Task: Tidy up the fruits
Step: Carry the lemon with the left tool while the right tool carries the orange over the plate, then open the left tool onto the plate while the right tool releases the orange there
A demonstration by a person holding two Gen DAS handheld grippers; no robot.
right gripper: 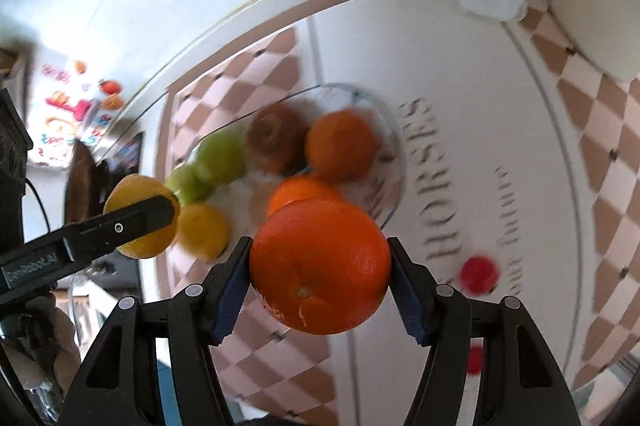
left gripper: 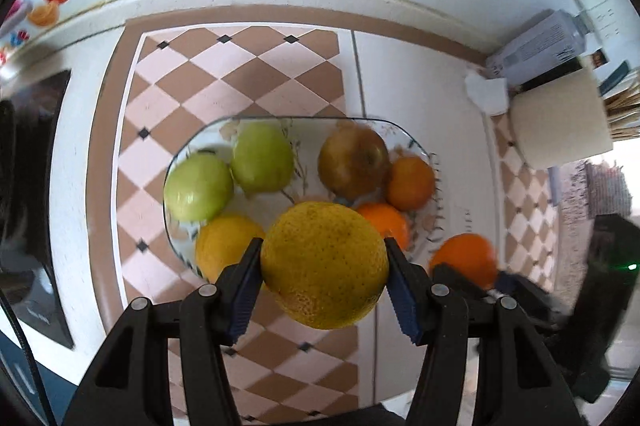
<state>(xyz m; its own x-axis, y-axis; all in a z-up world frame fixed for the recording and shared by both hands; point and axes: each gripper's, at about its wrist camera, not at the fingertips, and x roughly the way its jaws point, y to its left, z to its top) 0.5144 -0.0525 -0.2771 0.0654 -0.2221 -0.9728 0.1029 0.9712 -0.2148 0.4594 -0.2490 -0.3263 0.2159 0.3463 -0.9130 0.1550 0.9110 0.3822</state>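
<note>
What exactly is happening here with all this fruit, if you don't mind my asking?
A person is sorting fruit with two hand-held grippers. The left hand-held gripper is shut on a yellow citrus, and the right hand-held gripper is shut on an orange. Both are held above the table near a glass plate that already holds two green apples, a brownish apple, oranges and another yellow fruit.
</note>
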